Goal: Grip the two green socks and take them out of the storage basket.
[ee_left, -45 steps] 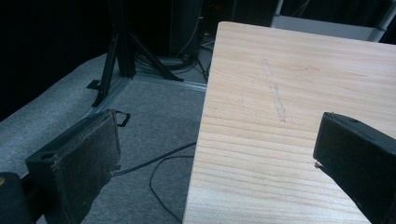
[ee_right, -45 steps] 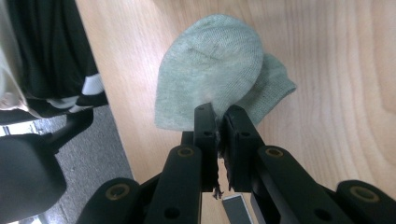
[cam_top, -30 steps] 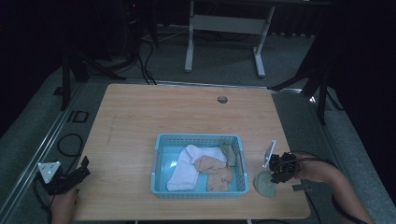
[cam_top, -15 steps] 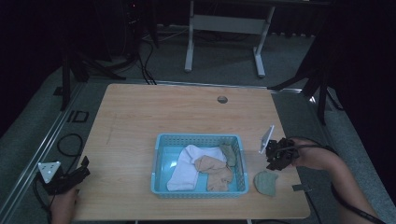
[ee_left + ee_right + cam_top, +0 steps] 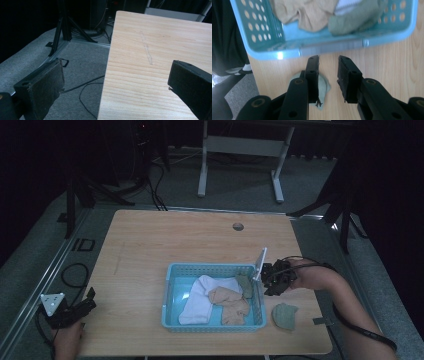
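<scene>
Green crumpled sock (image 5: 285, 315) lies on the wooden table (image 5: 150, 250), just below the right gripper (image 5: 271, 279), whose jaws stand part-open and empty.

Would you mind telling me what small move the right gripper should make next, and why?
Probably forward over the basket and down onto the green sock inside: the right gripper is open and empty at the basket's rim, pointing at it.
</scene>
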